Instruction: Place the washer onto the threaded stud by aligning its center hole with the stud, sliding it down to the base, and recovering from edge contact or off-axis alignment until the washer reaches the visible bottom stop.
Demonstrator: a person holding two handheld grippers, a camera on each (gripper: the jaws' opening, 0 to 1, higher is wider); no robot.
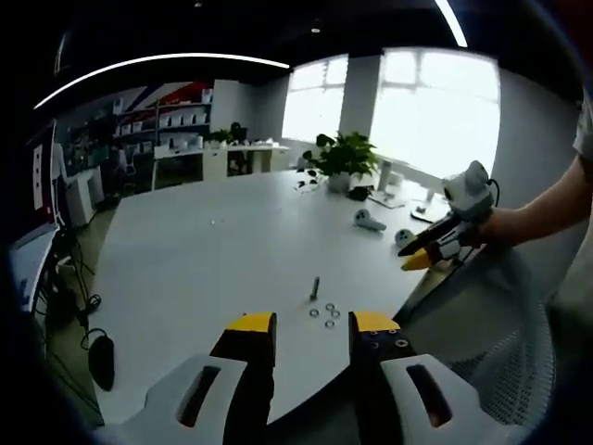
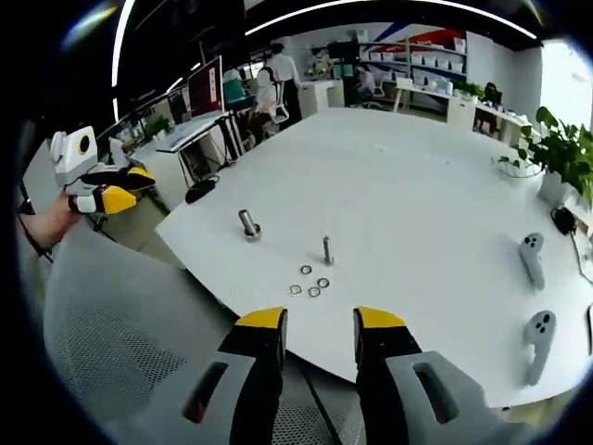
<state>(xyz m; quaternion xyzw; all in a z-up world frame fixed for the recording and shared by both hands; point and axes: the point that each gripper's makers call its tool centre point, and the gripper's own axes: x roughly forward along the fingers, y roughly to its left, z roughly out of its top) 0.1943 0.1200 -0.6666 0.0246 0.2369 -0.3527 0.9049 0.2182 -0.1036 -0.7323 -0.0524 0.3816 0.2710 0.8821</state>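
Yellow tips sit on both grippers, and both have their jaws apart with nothing held. In the right gripper view, the right gripper (image 2: 320, 332) hangs over a grey mesh chair back (image 2: 120, 324) at the near edge of the white table (image 2: 417, 167). Just past that edge lie four small, flat metal washers (image 2: 309, 282), shiny little rings. The thin threaded stud (image 2: 327, 249) stands upright at their twelve o'clock. A fatter bolt (image 2: 248, 223) stands at ten o'clock. The left gripper (image 2: 119, 191) waits far off at nine o'clock.

I think a thin washer could slip on the smooth table, or tip and catch on the stud's threads.
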